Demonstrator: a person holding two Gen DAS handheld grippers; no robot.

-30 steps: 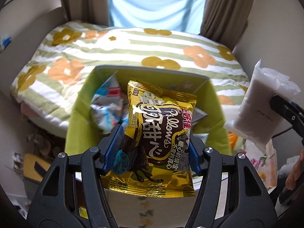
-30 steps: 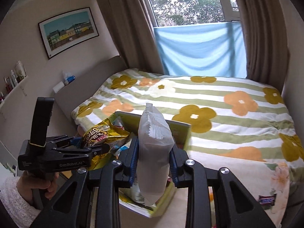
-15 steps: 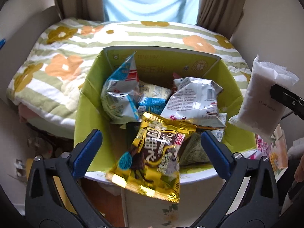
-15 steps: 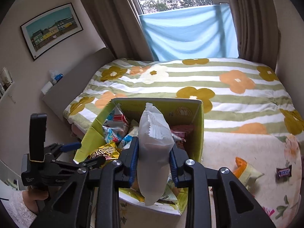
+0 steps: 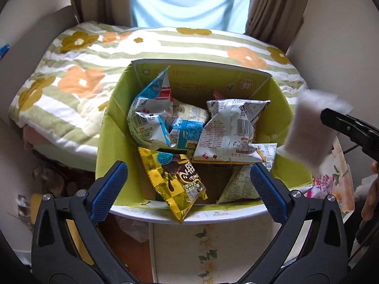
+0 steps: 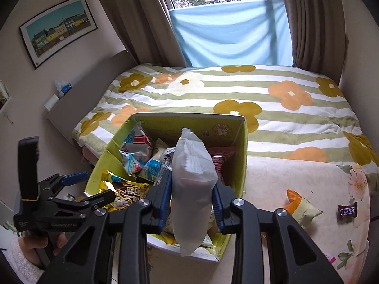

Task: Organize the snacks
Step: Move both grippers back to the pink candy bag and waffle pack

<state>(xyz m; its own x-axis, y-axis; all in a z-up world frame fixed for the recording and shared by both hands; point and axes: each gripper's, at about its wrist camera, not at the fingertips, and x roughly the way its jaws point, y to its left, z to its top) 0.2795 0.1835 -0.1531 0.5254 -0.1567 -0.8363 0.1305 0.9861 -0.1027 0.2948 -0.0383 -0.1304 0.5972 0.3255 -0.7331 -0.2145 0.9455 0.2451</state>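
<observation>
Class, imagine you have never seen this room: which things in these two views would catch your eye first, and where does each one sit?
First, the green box at the foot of the bed, crammed with snack bags, a gold packet hanging over its near rim. Next, the white pouch clamped upright in the right tool above the box, while the left tool stands open. Behind lies the flowered bedspread.

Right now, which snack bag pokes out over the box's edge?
The shiny gold chocolate bag; its corner hangs over the green cardboard box's near rim, the others sit inside.
</observation>
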